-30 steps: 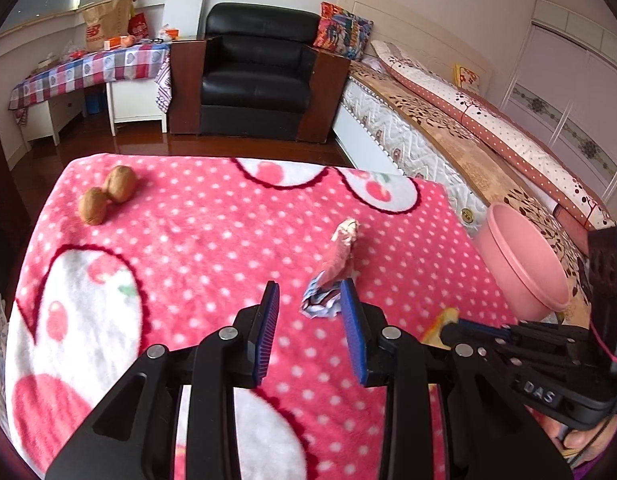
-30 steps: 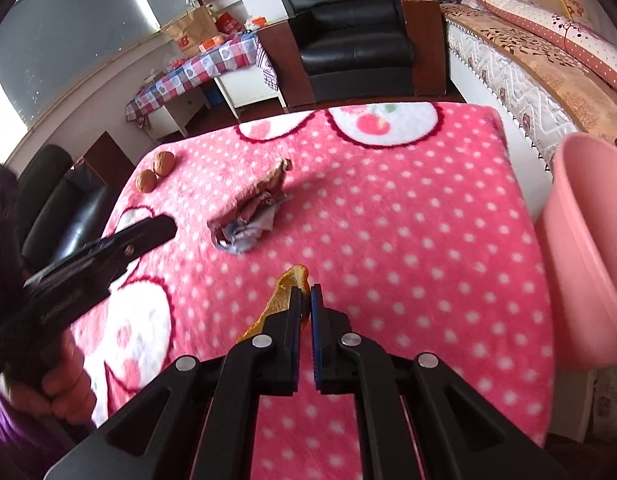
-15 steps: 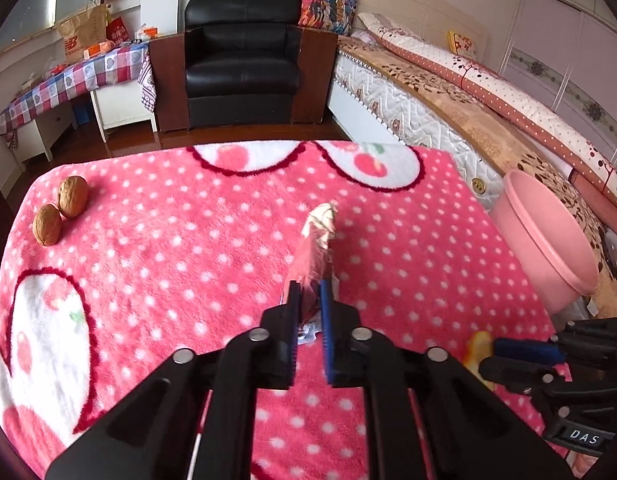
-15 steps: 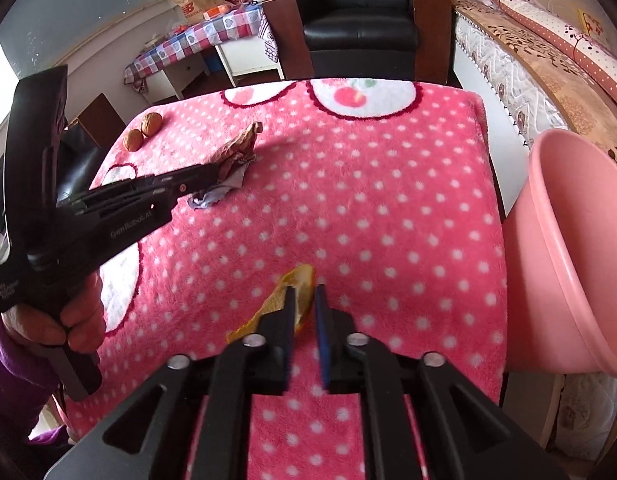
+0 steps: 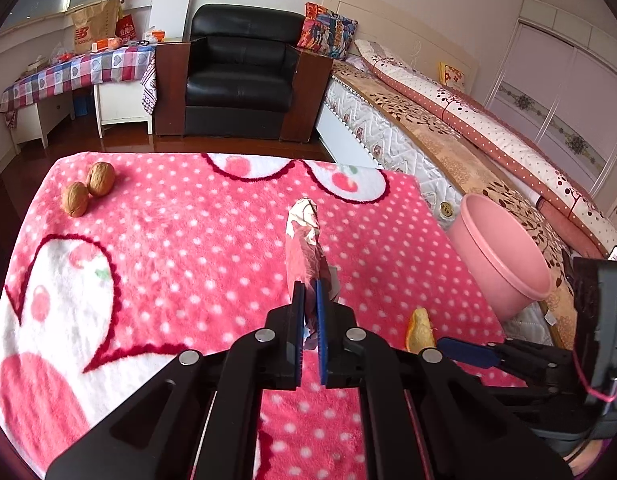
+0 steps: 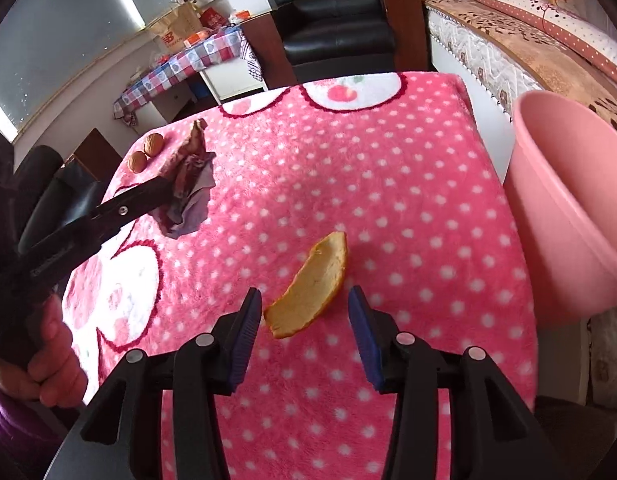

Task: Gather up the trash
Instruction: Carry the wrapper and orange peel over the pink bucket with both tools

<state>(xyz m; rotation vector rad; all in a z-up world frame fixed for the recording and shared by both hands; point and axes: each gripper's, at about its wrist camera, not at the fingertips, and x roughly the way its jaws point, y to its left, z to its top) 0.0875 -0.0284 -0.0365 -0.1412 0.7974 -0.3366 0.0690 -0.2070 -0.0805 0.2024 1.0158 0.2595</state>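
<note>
My left gripper (image 5: 308,304) is shut on a crumpled pink and white wrapper (image 5: 304,240) and holds it above the pink polka-dot blanket (image 5: 168,248); the right wrist view shows the wrapper (image 6: 190,178) hanging from that gripper (image 6: 170,192). My right gripper (image 6: 304,312) is open, its blue pads on either side of an orange peel (image 6: 312,286) lying on the blanket (image 6: 388,180). The peel (image 5: 419,328) also shows in the left wrist view, at the tip of the right gripper (image 5: 464,350). A pink bin (image 6: 568,216) stands off the blanket's right edge.
Two walnuts (image 5: 88,188) lie at the blanket's far left corner. The pink bin (image 5: 504,256) stands between the blanket and a bed (image 5: 448,136). A black armchair (image 5: 240,76) and a table with a checked cloth (image 5: 76,72) stand beyond.
My left gripper shut on the wrapper and lifted it off the blanket. My right gripper, shut at the orange peel before, has opened, and the peel lies between its pads.
</note>
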